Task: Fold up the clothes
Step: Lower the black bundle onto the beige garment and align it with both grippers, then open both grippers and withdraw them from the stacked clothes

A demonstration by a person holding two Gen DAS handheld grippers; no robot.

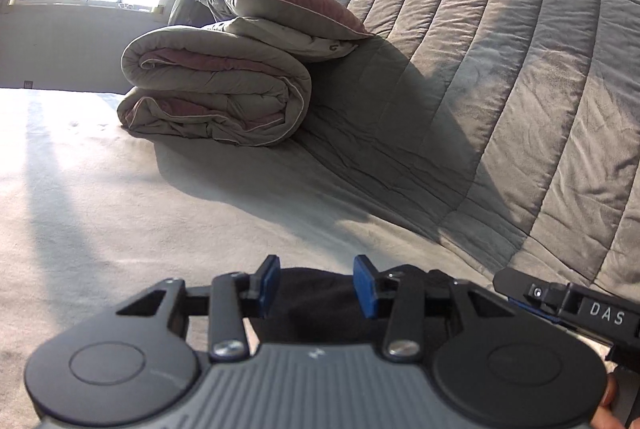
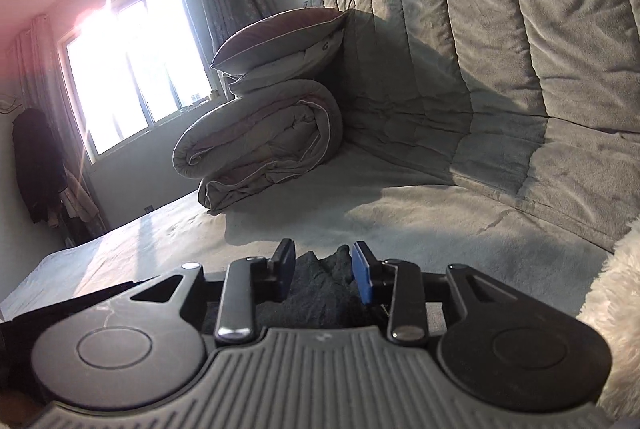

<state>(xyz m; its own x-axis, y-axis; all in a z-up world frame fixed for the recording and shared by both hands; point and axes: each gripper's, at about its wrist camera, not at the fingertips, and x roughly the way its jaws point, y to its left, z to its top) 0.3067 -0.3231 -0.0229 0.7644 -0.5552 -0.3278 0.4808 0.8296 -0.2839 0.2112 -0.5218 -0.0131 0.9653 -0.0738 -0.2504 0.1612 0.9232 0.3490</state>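
Note:
A dark garment (image 1: pixel 316 303) lies on the pale bed sheet (image 1: pixel 120 213) right under my left gripper (image 1: pixel 316 287). The left jaws stand apart, with the cloth showing between the blue pads (image 1: pixel 365 289). In the right wrist view, a bunched fold of the same dark garment (image 2: pixel 324 277) rises between the pads (image 2: pixel 362 277) of my right gripper (image 2: pixel 323 267), which stand apart around it. The right gripper also shows at the lower right of the left wrist view (image 1: pixel 560 299), close beside the left one. Most of the garment is hidden under the gripper bodies.
A rolled grey and pink duvet (image 1: pixel 212 93) with a pillow (image 1: pixel 288 13) on top lies at the far side of the bed. A quilted grey headboard (image 1: pixel 520 101) rises on the right. A white fluffy fabric (image 2: pixel 616 293) is at the right edge. A window (image 2: pixel 136 69) is behind.

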